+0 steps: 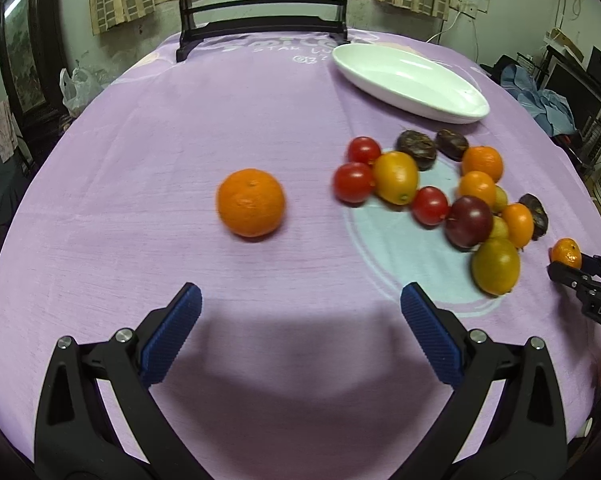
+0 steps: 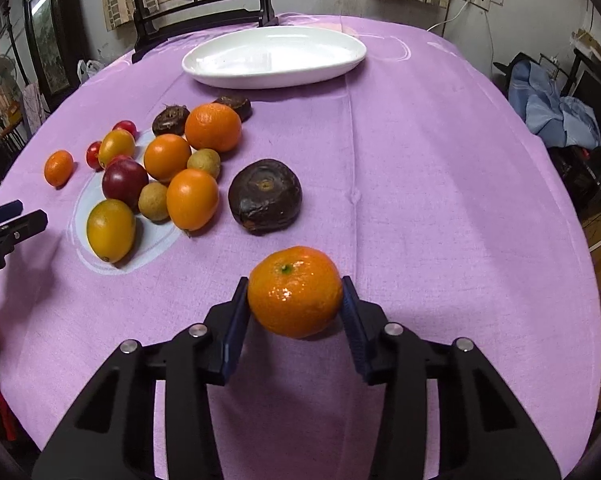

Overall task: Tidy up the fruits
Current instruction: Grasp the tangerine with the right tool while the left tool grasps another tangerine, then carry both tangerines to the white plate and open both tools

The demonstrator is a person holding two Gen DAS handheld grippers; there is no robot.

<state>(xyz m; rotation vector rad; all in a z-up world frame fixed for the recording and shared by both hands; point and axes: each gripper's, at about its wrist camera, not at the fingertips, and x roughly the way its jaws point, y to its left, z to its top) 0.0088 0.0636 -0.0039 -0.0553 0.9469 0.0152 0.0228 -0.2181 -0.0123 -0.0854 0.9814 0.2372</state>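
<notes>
The left gripper [image 1: 300, 312] is hovering with jaws spread wide, gripping nothing; a lone tangerine [image 1: 250, 202] is lying just ahead of them on the purple cloth [image 1: 140, 160]. Right of those jaws the fruit pile [image 1: 440, 196] is sitting. The right gripper [image 2: 295, 300] is clamping a mandarin [image 2: 295, 292], with the white dish [image 2: 274, 58] lying far ahead.
</notes>
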